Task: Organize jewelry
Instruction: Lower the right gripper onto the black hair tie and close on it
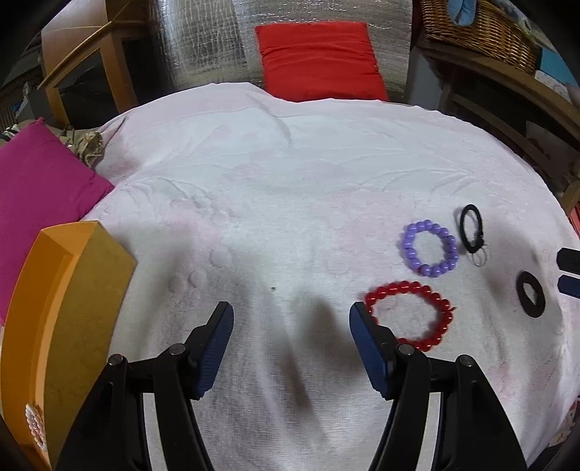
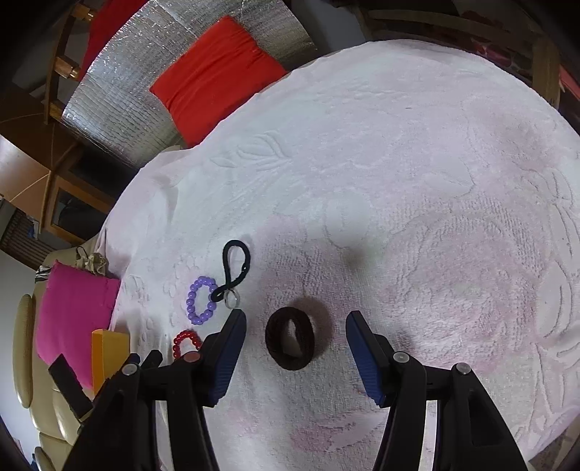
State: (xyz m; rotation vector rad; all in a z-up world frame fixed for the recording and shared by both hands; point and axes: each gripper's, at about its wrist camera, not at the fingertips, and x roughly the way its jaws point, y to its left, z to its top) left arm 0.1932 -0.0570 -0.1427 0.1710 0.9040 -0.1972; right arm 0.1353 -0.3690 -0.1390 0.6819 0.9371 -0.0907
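Note:
On the pale pink towel (image 1: 290, 181) lie a red bead bracelet (image 1: 411, 315), a purple bead bracelet (image 1: 429, 248), a thin black cord loop with a small ring (image 1: 471, 232) and a thick black hair band (image 1: 531, 299). My left gripper (image 1: 291, 319) hovers open over bare towel; its right finger overlaps the red bracelet's left edge. An orange box (image 1: 61, 326) stands at the left with a pale beaded piece (image 1: 34, 427) in it. My right gripper (image 2: 295, 329) is open around the thick black hair band (image 2: 290, 342), pads clear of it.
A magenta cushion (image 1: 40, 188) lies left of the towel, a red cushion (image 1: 319, 59) on silver foil behind it. A wicker basket (image 1: 482, 32) sits on wooden shelving at the back right. The right gripper's fingertips (image 1: 569, 273) show at the left view's right edge.

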